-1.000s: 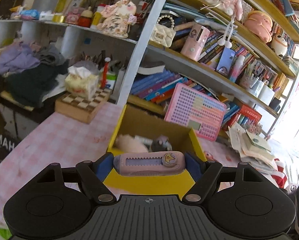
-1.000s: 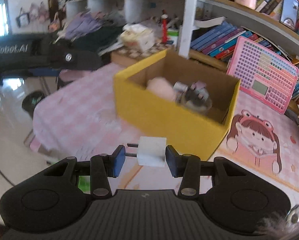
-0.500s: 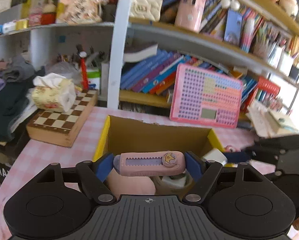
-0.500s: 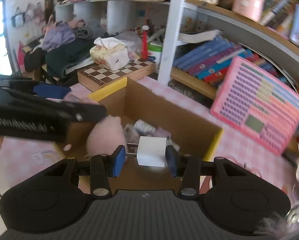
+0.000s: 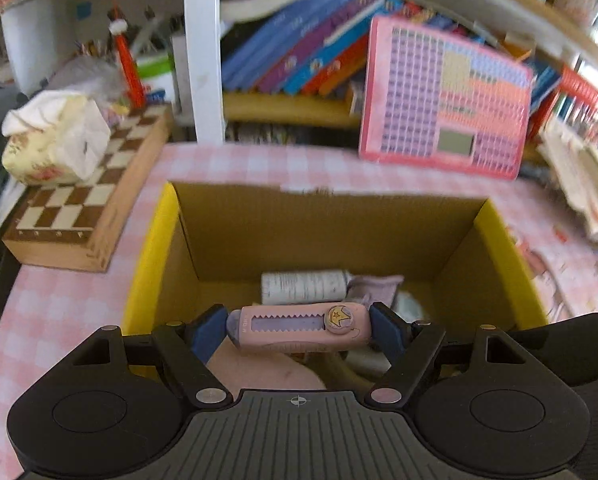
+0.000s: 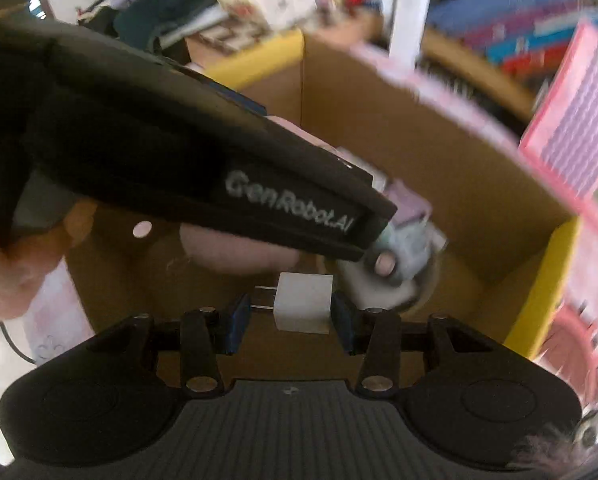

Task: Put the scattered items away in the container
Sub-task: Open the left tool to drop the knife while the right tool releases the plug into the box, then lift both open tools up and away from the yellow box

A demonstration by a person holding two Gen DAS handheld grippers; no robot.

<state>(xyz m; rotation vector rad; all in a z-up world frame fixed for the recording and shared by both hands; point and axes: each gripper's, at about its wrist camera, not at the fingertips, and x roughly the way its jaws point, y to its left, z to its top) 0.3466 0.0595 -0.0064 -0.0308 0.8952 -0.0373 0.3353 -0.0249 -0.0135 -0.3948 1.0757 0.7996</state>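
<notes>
- A pink utility knife (image 5: 299,327) is being gripped crosswise by the left gripper (image 5: 298,330); blue pads (image 5: 207,332) are being pressed against both ends of it.
- The knife is being held over the open cardboard box (image 5: 235,232), yellow outside & brown inside, above the near part of the interior.
- Inside the box, seen from the left wrist cam: a white printed tube/roll (image 5: 303,286) is lying on its side near the back wall, w/ a lilac item (image 5: 373,286) just beside it on the right; a rounded pink soft item (image 5: 259,368) is being partly hidden under the knife.
- A white plug adapter (image 6: 303,302) is being clamped by the right gripper (image 6: 291,316), its metal prongs pointing twd the left finger; also being held above the box interior (image 6: 439,168).
- In the right wrist view, the left gripper body (image 6: 203,160) is being seen crossing the frame diagonally above the box, w/ the person's hand (image 6: 23,264) at the left edge.
- The box is being rested on a pink checked tablecloth (image 5: 59,312).
- A wooden chessboard (image 5: 87,204) is sitting left of the box, a tissue pack (image 5: 55,140) on top of it.
- A pink keypad toy (image 5: 443,104) is being leaned against the bookshelf (image 5: 291,60) behind the box.
- Much of the right view is motion-blurred; finer contents can't be made out.
</notes>
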